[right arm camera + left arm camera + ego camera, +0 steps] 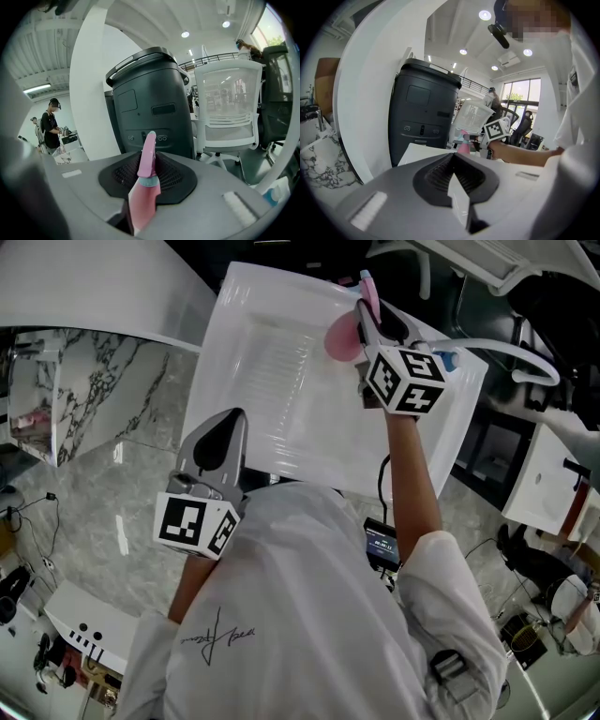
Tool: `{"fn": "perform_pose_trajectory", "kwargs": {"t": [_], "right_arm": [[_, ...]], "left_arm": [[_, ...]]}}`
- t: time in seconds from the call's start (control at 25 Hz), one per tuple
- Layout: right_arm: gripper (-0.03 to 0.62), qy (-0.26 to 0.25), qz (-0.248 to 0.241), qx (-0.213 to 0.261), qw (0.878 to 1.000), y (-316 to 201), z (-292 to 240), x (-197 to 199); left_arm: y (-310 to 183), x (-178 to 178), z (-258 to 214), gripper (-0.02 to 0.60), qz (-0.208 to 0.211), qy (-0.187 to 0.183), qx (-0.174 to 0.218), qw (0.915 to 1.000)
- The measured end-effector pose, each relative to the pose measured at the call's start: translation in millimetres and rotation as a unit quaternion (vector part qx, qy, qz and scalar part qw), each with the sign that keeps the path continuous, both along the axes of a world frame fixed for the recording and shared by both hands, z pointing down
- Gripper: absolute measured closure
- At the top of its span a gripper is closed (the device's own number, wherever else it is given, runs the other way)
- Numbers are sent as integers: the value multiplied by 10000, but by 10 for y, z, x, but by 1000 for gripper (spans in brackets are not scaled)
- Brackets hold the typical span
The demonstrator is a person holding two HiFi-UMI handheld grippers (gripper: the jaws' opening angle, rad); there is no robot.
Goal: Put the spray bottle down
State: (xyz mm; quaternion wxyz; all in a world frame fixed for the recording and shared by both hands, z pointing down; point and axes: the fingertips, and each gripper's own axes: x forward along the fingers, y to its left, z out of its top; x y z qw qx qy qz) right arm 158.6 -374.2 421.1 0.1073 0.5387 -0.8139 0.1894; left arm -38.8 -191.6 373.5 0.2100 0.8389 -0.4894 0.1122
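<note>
My right gripper point(367, 320) has its fingers clamped on the pink spray bottle point(339, 338). In the right gripper view the bottle stands upright between my black pads, its pale blue collar just above them and the pink nozzle head pointing away from me. From the head view the bottle sits over the far right part of the white table point(272, 381), close to its far edge. I cannot tell whether its base touches the tabletop.

My left gripper point(225, 432) is at the table's near edge, toward the left corner and well apart from the bottle. Its fingers are pressed together with nothing between them, the tips lying over the table's rim.

Past the far edge of the table stands a tall dark grey bin point(150, 103) with a lid, and just to its right a white mesh office chair point(229, 108). The floor point(122, 484) around the table is grey marble-patterned.
</note>
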Motion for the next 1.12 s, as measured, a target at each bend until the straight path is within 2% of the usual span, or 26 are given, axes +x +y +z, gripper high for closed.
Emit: {"fn": "perform_pose_trajectory", "kwargs": {"t": [0.68, 1.12], "right_arm": [[510, 51, 104, 177, 9998, -310, 68, -70], [510, 20, 227, 450, 9987, -451, 75, -87]], "left_arm": [[-25, -8, 106, 531, 14, -25, -184, 9998], [-93, -10, 87, 531, 63, -172, -93, 9998]]}}
